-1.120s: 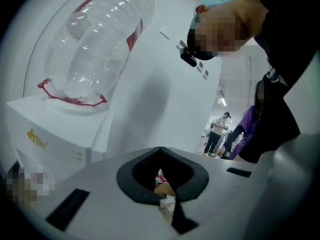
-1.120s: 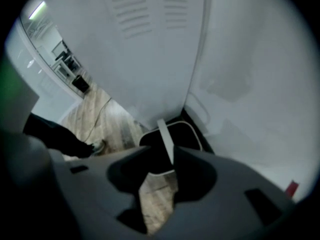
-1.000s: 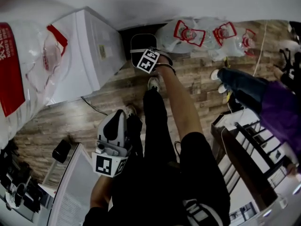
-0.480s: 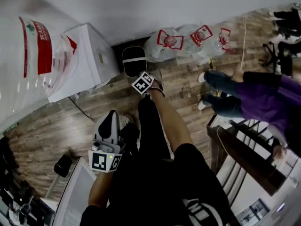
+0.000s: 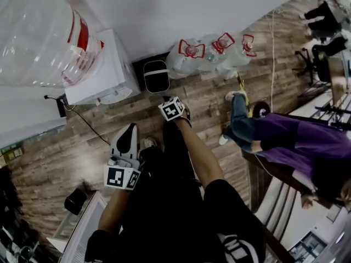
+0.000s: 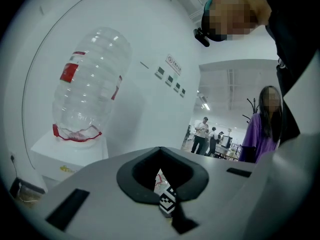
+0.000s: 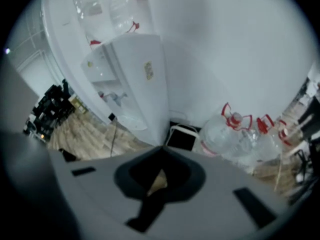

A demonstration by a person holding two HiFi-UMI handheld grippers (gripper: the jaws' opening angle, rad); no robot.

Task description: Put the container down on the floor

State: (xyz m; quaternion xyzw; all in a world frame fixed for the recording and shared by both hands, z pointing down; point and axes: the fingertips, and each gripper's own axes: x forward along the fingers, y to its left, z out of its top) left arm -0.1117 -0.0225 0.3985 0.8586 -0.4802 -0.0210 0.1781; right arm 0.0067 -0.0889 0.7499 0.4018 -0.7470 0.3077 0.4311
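Black container, white band across

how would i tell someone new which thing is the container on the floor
Find the white water dispenser against the wall. Between it and the clear red-handled bottles sits the container: the only dark boxy thing there, with a pale band across it.

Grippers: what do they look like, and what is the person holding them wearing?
The left gripper is a white shell with a black oval patch. Both it and the right gripper carry a cube of black-and-white square markers. Jaws are grey around a black hollow. The person wears black with short sleeves.
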